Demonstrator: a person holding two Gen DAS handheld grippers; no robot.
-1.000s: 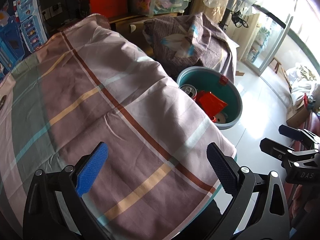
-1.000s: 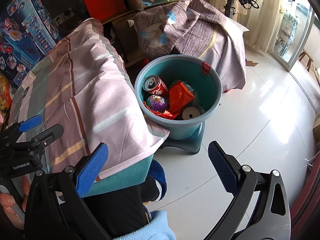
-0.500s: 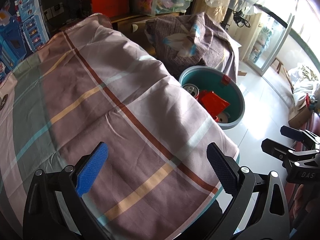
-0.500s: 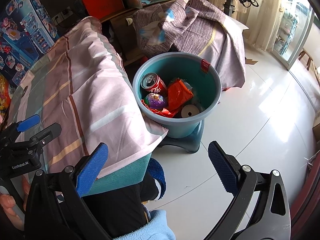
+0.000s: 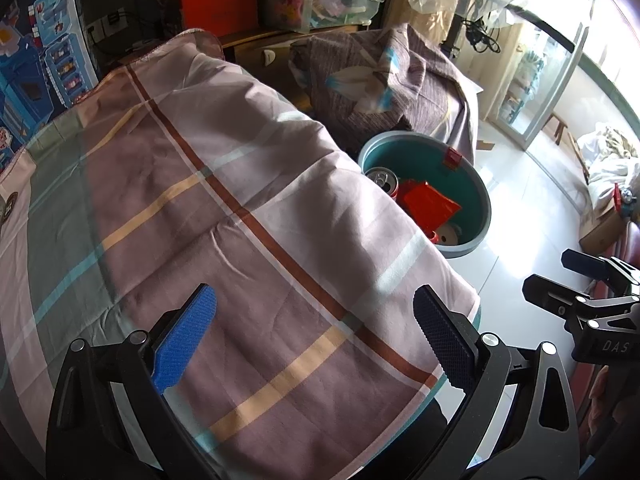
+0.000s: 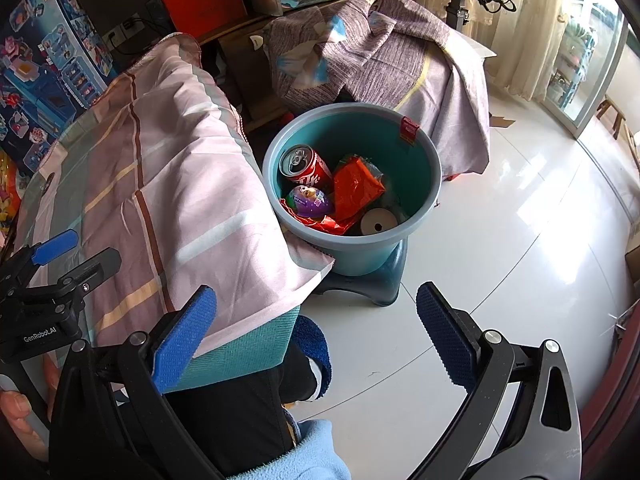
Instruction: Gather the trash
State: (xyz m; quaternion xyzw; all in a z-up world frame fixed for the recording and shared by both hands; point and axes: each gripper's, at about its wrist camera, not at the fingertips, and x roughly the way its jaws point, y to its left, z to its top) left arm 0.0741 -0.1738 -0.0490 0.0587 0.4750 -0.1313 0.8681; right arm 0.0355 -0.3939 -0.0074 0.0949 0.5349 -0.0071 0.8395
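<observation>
The cloth-covered counter [image 5: 224, 208] is shown bare of litter, the teal bin [image 6: 352, 248] beside it has drawn slightly nearer with can [image 6: 306, 166], wrappers [image 6: 356, 190] and tape roll [image 6: 378, 222] inside, and left claw [image 5: 316, 336] and right claw [image 6: 316, 336] are released and empty, suggesting collection is nearly finished.

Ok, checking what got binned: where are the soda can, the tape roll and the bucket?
soda can [image 6: 306, 166]: right wrist view, red side.
tape roll [image 6: 378, 221]: right wrist view, white face.
bucket [image 6: 434, 168]: right wrist view, rim.
</observation>
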